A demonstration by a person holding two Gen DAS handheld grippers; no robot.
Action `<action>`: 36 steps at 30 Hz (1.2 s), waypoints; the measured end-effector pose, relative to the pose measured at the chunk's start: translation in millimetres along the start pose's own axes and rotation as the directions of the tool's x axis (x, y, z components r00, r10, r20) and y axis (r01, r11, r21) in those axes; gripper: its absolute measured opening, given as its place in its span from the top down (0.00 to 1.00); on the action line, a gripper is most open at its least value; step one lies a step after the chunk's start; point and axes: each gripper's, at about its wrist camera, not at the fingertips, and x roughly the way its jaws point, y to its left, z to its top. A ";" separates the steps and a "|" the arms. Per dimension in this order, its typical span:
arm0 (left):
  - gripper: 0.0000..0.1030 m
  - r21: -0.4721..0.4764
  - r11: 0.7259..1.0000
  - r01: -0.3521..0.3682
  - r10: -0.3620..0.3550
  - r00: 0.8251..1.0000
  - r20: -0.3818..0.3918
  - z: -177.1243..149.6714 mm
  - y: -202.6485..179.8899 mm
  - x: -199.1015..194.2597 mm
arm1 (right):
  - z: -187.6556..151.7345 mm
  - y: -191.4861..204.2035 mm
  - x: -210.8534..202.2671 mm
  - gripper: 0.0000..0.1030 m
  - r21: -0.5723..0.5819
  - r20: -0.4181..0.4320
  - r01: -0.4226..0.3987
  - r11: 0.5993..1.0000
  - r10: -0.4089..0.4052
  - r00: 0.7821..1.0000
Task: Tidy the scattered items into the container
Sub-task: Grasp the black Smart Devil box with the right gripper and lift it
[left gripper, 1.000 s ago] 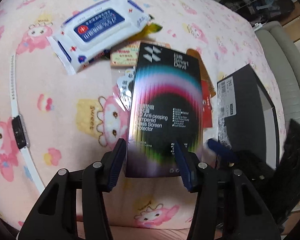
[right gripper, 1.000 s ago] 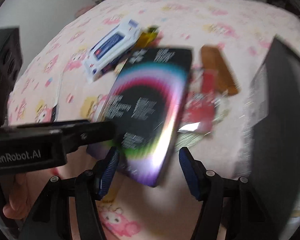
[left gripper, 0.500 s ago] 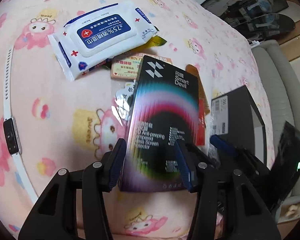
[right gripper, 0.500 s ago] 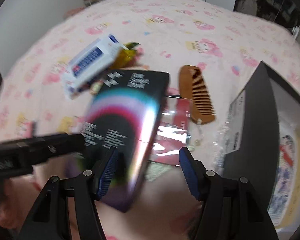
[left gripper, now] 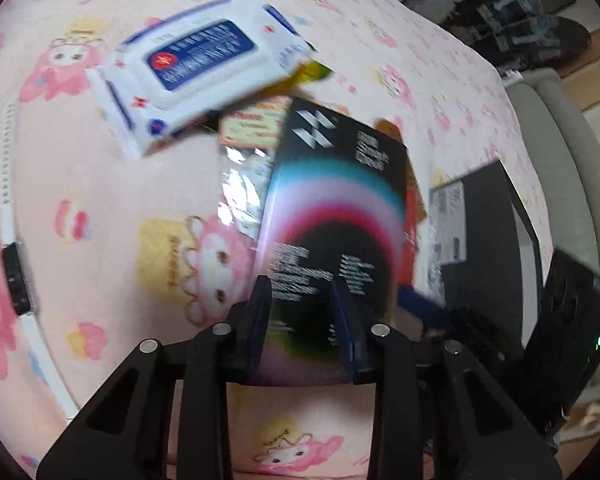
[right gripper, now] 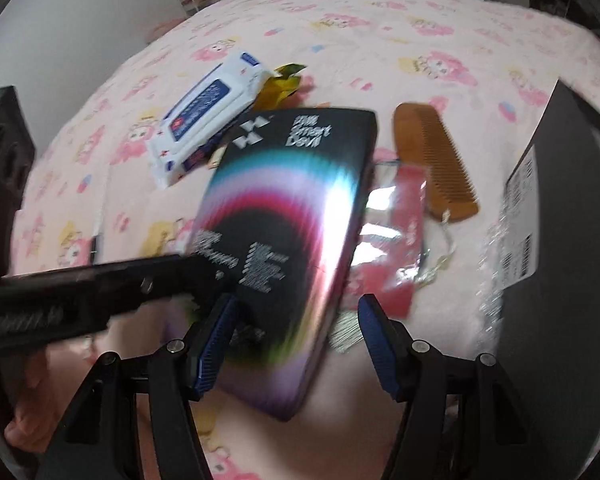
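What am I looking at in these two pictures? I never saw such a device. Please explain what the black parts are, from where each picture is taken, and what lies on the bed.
The black parts are two hand-held grippers, each with two blue-padded fingers and a wide-angle camera that looks along them. One picture comes from the left gripper, the other from the right gripper.

The left gripper holds a dark, rainbow-printed box raised above the pink bedsheet. The right gripper is open and holds nothing.

On the sheet lie a wipes pack, a brown comb, a red packet, some small wrappers and a white watch. The black container stands at the right.
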 end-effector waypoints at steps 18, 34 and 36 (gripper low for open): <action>0.63 0.079 0.993 -0.092 0.091 0.996 0.024 -21.9 -7.1 -18.3 | -36.7 18.9 -31.3 0.43 -0.023 0.003 -0.041 0.999 0.041 0.999; 0.59 0.057 0.988 -0.144 0.148 0.986 -0.082 -17.0 -7.2 13.4 | -40.3 8.6 -14.6 0.53 0.002 0.016 -0.022 1.000 0.022 1.000; 0.57 0.067 0.991 -0.115 0.122 0.987 -0.106 -20.0 -7.8 12.8 | -41.4 9.2 -19.6 0.54 0.008 0.019 -0.047 0.999 0.047 0.999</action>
